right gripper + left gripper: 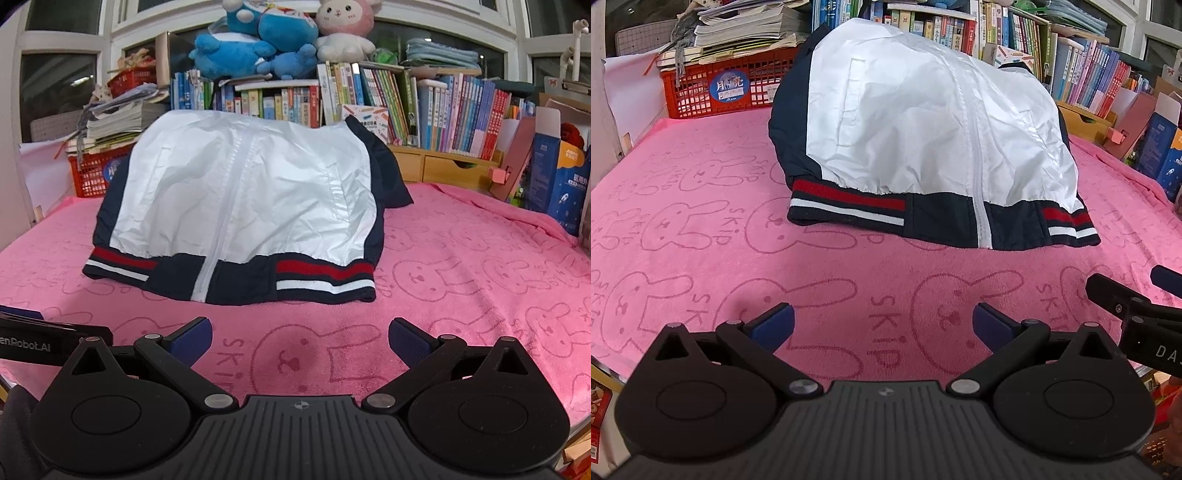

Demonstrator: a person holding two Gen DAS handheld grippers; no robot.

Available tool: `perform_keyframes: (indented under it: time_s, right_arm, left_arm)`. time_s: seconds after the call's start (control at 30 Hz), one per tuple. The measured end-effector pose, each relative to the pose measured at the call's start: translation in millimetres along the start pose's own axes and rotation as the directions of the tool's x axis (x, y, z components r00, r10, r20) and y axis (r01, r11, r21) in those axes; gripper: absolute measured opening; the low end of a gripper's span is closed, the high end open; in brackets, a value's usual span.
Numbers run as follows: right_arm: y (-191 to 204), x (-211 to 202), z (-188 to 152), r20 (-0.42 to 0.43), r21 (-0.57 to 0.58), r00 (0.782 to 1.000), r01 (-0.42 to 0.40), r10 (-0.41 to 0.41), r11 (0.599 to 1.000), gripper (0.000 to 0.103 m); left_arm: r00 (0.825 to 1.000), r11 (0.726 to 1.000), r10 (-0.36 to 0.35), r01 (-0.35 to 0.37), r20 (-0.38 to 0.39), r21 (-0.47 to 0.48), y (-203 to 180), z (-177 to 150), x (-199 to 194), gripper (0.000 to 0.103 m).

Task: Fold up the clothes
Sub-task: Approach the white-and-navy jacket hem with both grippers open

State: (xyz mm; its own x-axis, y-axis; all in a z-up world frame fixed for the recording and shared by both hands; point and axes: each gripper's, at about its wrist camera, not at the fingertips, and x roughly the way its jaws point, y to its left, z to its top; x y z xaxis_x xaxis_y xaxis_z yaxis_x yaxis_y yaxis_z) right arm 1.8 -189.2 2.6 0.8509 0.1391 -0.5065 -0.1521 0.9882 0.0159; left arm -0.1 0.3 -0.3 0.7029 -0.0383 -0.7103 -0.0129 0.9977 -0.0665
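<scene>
A white and navy zip jacket [923, 122] [243, 192] lies on the pink towel, its red-and-white striped hem toward me and its sleeves tucked in at the sides. My left gripper [883, 326] hovers open over the towel, short of the hem, with nothing between its blue pads. My right gripper [300, 341] is open too, likewise short of the hem and holding nothing. In the left wrist view the right gripper [1145, 295] shows at the right edge; in the right wrist view the left gripper's body [44, 339] shows at the left edge.
The pink rabbit-print towel [701, 229] [480, 280] covers the table. A red crate [713, 88] with stacked papers stands at the back left. Rows of books [424, 103] with plush toys [273, 33] on top line the back, and boxes [557, 177] stand at the right.
</scene>
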Motion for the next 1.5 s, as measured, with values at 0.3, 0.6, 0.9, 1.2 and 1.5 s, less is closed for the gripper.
perform_keyframes:
  time_s: [0.3, 0.6, 0.9, 1.2, 1.5]
  right_arm:
    - [0, 1, 0, -0.005, -0.001, 1.000, -0.006, 0.006, 1.000, 0.103]
    - [2, 3, -1, -0.014, -0.006, 1.000, -0.012, 0.012, 1.000, 0.103]
    - [2, 3, 0, -0.018, -0.012, 1.000, -0.016, 0.016, 1.000, 0.103]
    - [5, 3, 0, -0.021, -0.022, 1.000, -0.022, 0.022, 1.000, 0.103]
    - [7, 4, 0, -0.023, -0.030, 0.999, -0.027, 0.026, 0.999, 0.103]
  left_arm:
    - [1.000, 1.000, 0.005, -0.005, -0.017, 0.010, 0, -1, 3, 0.103]
    - [0.999, 1.000, 0.000, 0.000, -0.034, 0.002, 0, -3, 8, 0.103]
    - [0.999, 1.000, -0.001, 0.001, -0.048, -0.002, 0, -4, 9, 0.103]
    - [0.999, 1.000, 0.006, -0.006, -0.031, 0.004, 1, -4, 9, 0.103]
    - [1.000, 1.000, 0.006, -0.006, -0.031, 0.002, 1, -4, 11, 0.103]
